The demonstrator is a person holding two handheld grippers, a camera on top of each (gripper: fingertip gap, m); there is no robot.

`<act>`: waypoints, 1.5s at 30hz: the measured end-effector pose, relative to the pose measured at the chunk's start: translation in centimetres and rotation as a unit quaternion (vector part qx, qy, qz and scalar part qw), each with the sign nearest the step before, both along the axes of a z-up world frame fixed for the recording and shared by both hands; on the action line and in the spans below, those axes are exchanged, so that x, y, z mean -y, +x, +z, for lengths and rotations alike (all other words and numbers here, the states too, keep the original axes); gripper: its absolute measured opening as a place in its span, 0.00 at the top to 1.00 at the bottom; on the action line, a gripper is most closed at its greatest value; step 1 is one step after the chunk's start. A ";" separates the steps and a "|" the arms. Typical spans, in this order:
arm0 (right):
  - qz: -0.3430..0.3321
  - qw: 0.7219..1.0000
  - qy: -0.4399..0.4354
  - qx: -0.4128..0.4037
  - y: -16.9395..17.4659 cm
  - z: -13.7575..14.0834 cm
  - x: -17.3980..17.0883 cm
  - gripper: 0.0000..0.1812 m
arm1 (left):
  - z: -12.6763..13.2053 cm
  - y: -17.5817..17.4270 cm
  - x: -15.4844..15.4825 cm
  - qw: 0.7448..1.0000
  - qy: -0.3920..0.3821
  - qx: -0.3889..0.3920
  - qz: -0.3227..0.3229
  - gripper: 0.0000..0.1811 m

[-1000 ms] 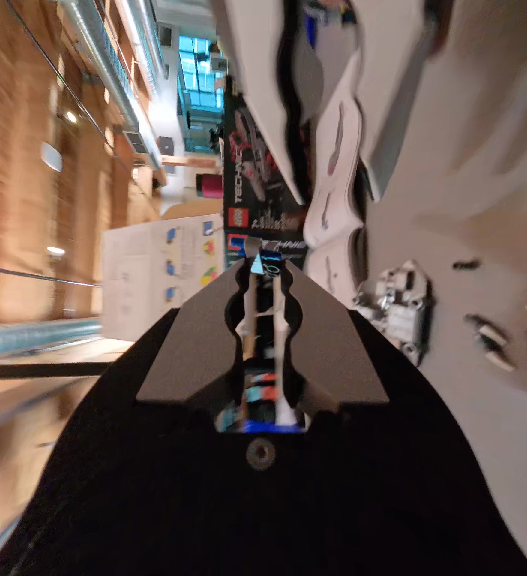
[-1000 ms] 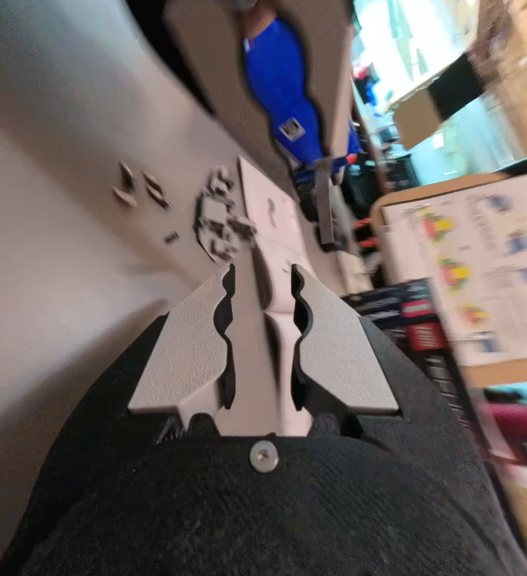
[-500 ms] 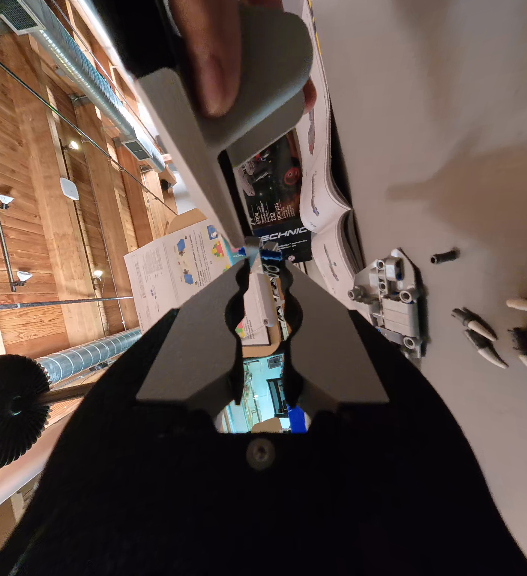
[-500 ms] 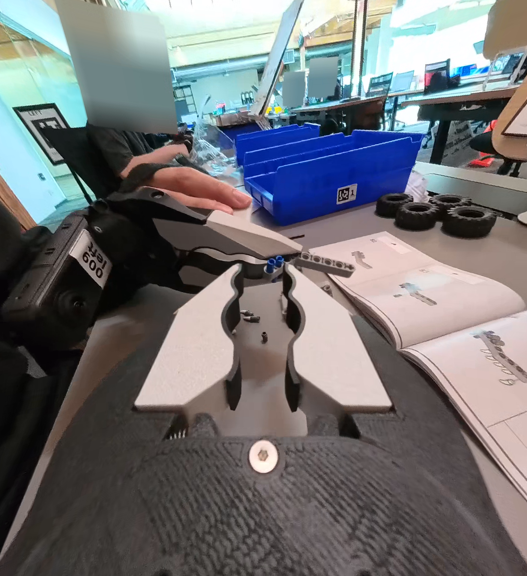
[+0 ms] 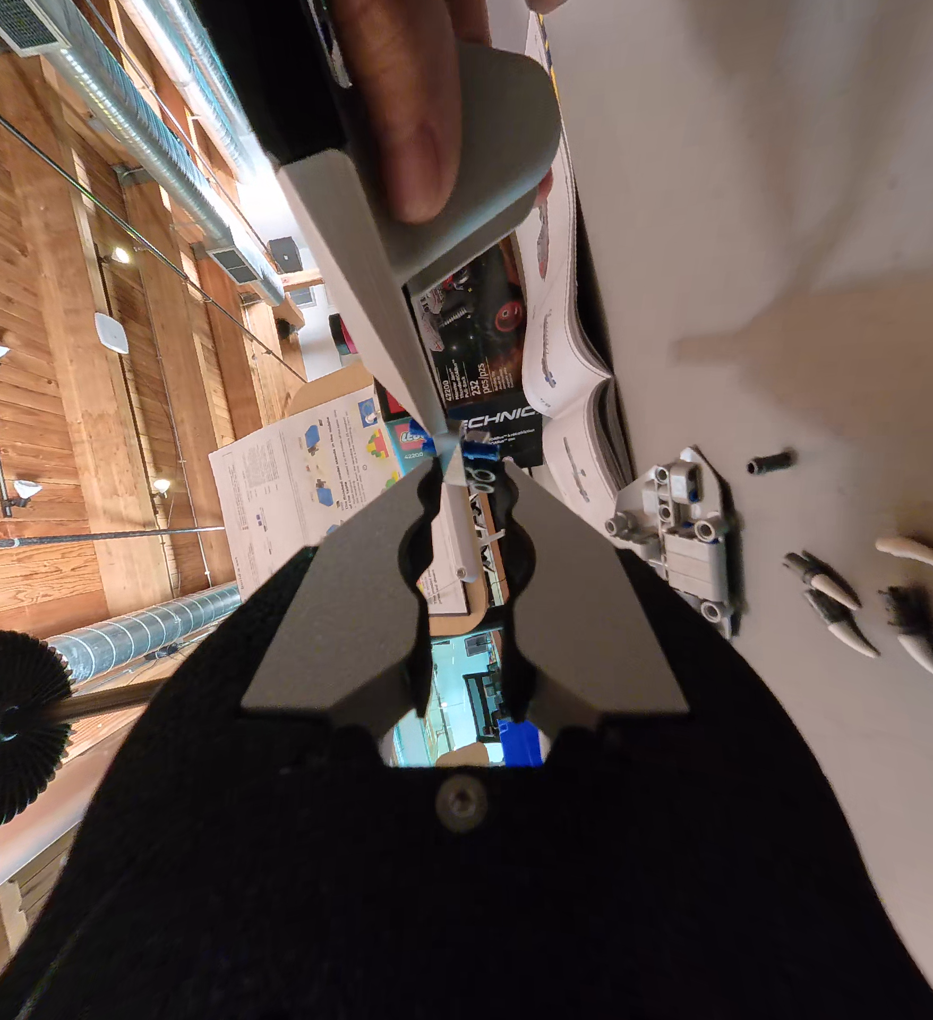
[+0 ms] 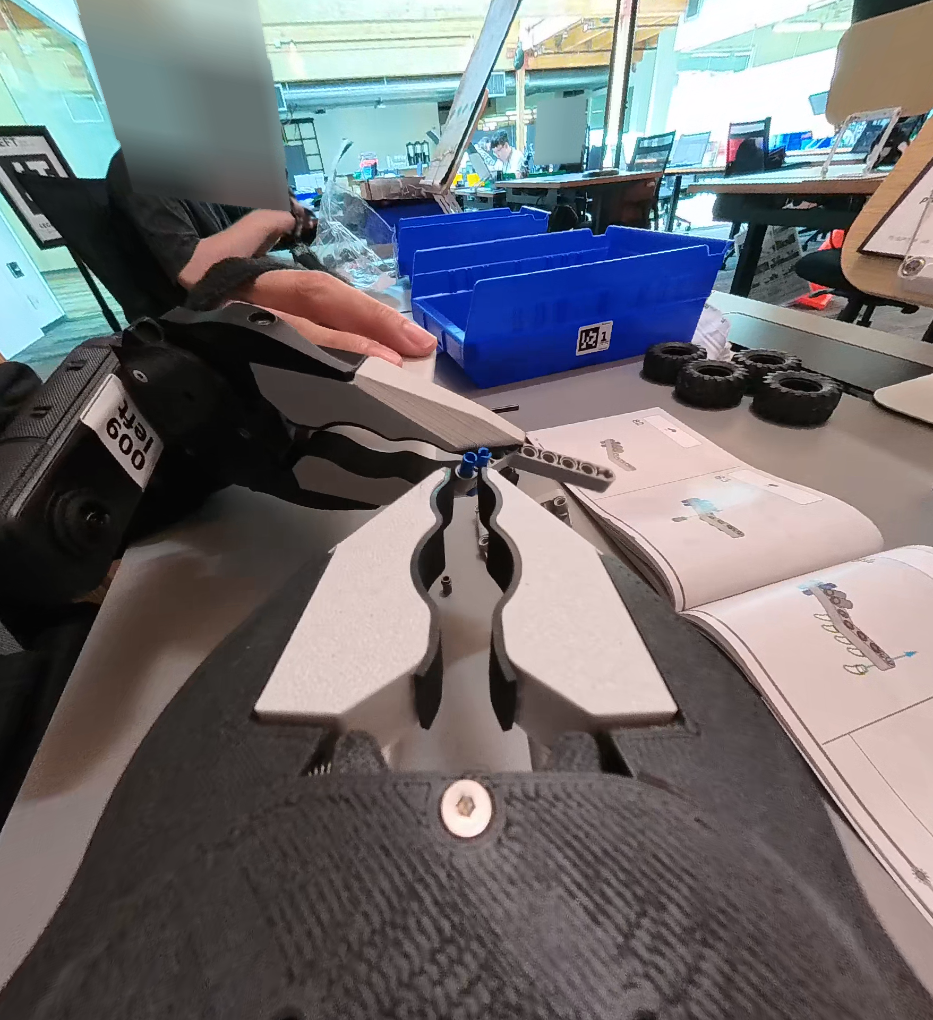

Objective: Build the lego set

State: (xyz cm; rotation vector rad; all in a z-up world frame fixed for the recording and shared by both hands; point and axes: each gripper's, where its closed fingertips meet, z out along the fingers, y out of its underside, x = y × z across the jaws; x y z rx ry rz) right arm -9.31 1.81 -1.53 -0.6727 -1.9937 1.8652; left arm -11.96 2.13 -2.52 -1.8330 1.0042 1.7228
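Grey ridged fingers of the right gripper [image 6: 469,480] reach forward level over the grey table [image 6: 188,579]. In the left wrist view a person's fingers [image 5: 420,138] press on its curved grey handle. The left gripper [image 5: 470,469] comes in from the left, rolled on its side, with a flat open hand [image 6: 342,314] lying along its top. Its tip meets the right gripper's tip just above the table. The right claw is drawn in to a thin slit and pinches a small blue lego pin [image 6: 473,459] at its very tip. The left claw stands narrowly apart and grips one end of a long grey lego beam with a row of round holes [image 6: 563,466]; the beam juts out over an open white instruction booklet [image 6: 729,530], and the blue pin sits at its held end. A white sticker with black print [image 6: 125,430] is on the left gripper's camera body. A small square code tag [image 6: 593,338] marks the front of a blue plastic bin [image 6: 508,325]. A black printed set box [image 5: 475,342] stands behind the booklet. Four black rubber tyres [image 6: 740,381] sit beside the bin. A grey part-built lego assembly [image 5: 684,541], several pale claw-shaped pieces [image 5: 839,607] and a short black pin [image 5: 770,461] lie on the table.
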 end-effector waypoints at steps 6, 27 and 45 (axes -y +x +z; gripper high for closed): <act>-0.007 1.000 0.007 -0.006 -0.2 -0.1 -0.7 0.98 | 0.2 0.2 0.1 1.000 0.012 0.014 -0.011 0.92; 0.005 1.000 -0.012 -0.026 0.1 0.6 -0.6 0.97 | 0.8 1.8 -0.6 0.998 0.029 0.018 -0.046 0.92; 0.131 0.991 -0.039 0.011 2.8 0.7 0.0 0.97 | 0.9 2.1 0.7 0.993 0.032 0.072 -0.088 0.88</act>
